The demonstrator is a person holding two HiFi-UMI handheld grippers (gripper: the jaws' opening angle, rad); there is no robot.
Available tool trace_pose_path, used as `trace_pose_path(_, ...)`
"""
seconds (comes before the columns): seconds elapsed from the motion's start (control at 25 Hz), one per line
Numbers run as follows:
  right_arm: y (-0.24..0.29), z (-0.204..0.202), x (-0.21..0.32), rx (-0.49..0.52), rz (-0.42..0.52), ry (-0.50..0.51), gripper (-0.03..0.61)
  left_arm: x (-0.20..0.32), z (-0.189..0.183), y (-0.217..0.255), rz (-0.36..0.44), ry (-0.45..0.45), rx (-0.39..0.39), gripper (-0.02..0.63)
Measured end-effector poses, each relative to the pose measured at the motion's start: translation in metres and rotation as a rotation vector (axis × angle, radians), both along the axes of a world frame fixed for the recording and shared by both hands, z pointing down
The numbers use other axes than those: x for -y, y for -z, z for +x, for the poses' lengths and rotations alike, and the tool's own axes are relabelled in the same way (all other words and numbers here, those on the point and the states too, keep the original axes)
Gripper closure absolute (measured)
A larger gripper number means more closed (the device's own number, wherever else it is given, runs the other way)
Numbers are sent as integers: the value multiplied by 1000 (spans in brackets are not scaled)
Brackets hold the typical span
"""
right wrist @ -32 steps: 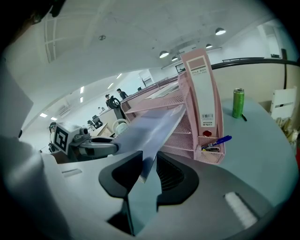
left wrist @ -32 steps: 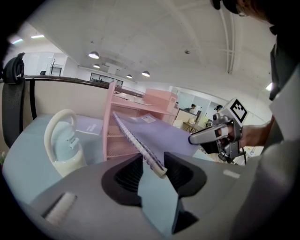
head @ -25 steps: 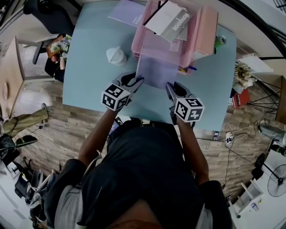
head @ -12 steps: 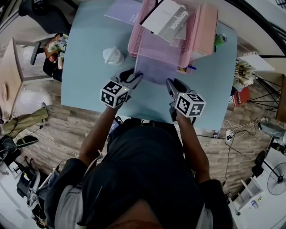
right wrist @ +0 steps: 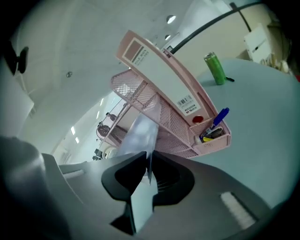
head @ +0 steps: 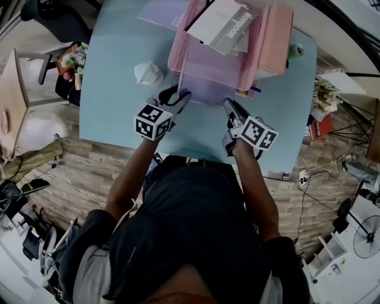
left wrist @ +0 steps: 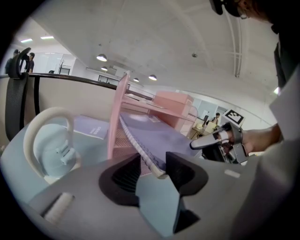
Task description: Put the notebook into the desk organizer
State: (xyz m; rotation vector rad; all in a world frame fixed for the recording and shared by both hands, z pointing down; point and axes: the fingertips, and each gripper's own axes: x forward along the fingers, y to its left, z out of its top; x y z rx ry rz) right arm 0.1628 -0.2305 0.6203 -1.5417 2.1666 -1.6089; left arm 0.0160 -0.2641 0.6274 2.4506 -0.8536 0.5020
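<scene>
A lavender spiral notebook [head: 205, 90] lies tilted, its far part inside the lower tray of the pink mesh desk organizer [head: 202, 56]. My left gripper [head: 181, 95] is at its near left corner. Its jaws are opening. The spiral edge [left wrist: 140, 145] lies between them, against the right finger with a gap on the left. My right gripper [head: 228, 104] is at the near right corner. Its jaws are closing, pinched on a thin edge of the notebook [right wrist: 140, 133]. The right gripper [right wrist: 149, 161] view shows the organizer [right wrist: 164, 75] just ahead.
A white holder [head: 148, 73] stands left of the organizer. A second lavender notebook [head: 160, 13] lies behind it. Books [head: 225, 27] rest on the organizer's top, pens [right wrist: 213, 126] in its side compartment. A green can [head: 294, 52] stands at the right.
The notebook has slid farther into the organizer, and both grippers moved forward with it. The right jaws closed onto its edge. The left jaws loosened.
</scene>
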Motion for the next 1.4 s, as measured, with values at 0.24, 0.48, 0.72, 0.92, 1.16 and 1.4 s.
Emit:
trace_pose_path(0.24,1,2,10,157,-34,-100,543,11,-1,2,19,23,-5,385)
trace_pose_path(0.48,1,1,15,234,-57,-165,546,17,-4,11,74,37,20,385)
trace_pose_path(0.72,1,2,21,238,-51,-186,546,15,-11,23,135,43,29,385)
trace_pose_path(0.92,0,4,27,234,-45,-201,545,6,-19,34,152,39,25,385)
trace_pose_path(1.16,3,8,30,205,-11,-213,543,-10,-27,51,184,22,2,385)
trace_pose_path(1.4,9,7,26,193,21,-218,404,-24,-47,65,211,18,3,385)
